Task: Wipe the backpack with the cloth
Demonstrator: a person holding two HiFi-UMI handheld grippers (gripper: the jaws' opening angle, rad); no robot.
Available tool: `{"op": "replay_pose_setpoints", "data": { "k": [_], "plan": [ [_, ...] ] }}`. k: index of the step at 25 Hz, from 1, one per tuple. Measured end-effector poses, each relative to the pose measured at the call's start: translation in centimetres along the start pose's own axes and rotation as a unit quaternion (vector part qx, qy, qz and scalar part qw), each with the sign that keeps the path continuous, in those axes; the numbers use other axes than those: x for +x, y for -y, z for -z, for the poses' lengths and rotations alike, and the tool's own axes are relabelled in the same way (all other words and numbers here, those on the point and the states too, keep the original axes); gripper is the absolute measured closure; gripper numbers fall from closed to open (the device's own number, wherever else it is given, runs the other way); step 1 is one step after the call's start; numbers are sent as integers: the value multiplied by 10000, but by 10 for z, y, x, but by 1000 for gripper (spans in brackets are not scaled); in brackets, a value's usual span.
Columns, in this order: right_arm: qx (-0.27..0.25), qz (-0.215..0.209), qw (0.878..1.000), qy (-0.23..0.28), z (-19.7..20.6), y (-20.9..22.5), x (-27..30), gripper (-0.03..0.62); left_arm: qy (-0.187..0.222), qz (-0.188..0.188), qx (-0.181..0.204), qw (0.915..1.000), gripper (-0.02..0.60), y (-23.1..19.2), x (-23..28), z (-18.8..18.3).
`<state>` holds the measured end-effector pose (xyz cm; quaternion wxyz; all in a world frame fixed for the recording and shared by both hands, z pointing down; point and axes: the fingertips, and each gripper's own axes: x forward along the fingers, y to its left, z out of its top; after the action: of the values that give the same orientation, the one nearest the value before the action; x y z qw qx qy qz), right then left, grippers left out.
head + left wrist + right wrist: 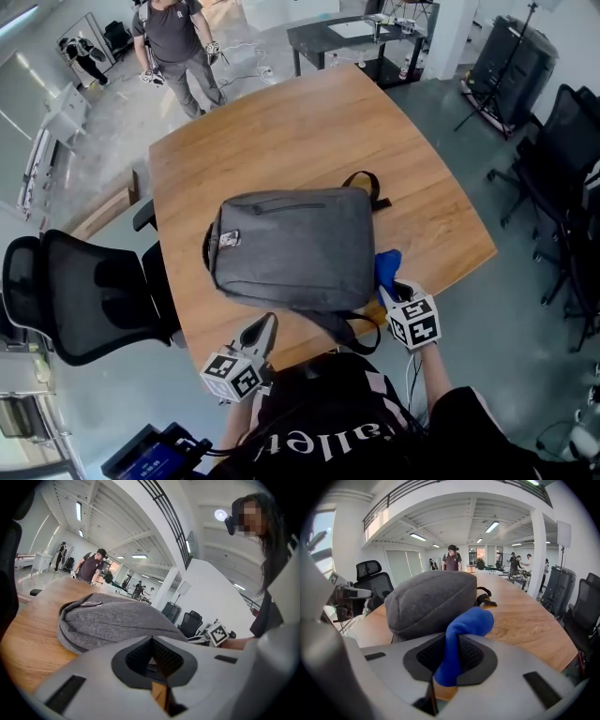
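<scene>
A grey backpack lies flat on the wooden table, near its front edge; it also fills the middle of the left gripper view and the right gripper view. My right gripper is shut on a blue cloth, just right of the backpack's lower right corner; the blue cloth bulges out past the jaws. My left gripper hovers at the table's front edge below the backpack, its jaws shut with nothing between them.
A black strap trails from the backpack's top right. A black office chair stands at the table's left. A person stands beyond the far end. More chairs and a dark desk lie to the right and behind.
</scene>
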<state>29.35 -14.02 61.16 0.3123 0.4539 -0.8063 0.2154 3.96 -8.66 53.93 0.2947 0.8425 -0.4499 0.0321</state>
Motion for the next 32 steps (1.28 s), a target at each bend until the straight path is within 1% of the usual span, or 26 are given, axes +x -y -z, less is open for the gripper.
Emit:
{"op": "replay_pose_setpoints", "data": {
  "k": [5,11,15,19,23,26,29,32],
  "plan": [
    [95,-68,9999,-24,15,-19,-15,525,-59,30,1,10000,580,5,-4,5],
    [88,-66,9999,-81,24,-27,-22,525,-45,28,14,10000,580,-1,-10,4],
    [197,164,9996,-94,20,-11,-23,525,-26,58,-4,10000,580,-7,-10,-1],
    [329,517,9981,-106,9,25,-30,525,-18,124,-19,9999,580,-9,-7,-7],
    [333,825,9960,-91,-21,59,-27,525,40,118,21,9999,580,-23,-15,-22],
    [117,948,9954,-115,-52,84,-15,525,70,47,-17,10000,580,-35,-20,-27],
    [-118,999,9947,-191,-82,104,5,525,72,-29,-114,9999,580,-49,-27,-27],
    [-322,900,9951,-247,-115,112,32,525,97,-69,-195,9997,580,-68,-34,-30]
  ]
}}
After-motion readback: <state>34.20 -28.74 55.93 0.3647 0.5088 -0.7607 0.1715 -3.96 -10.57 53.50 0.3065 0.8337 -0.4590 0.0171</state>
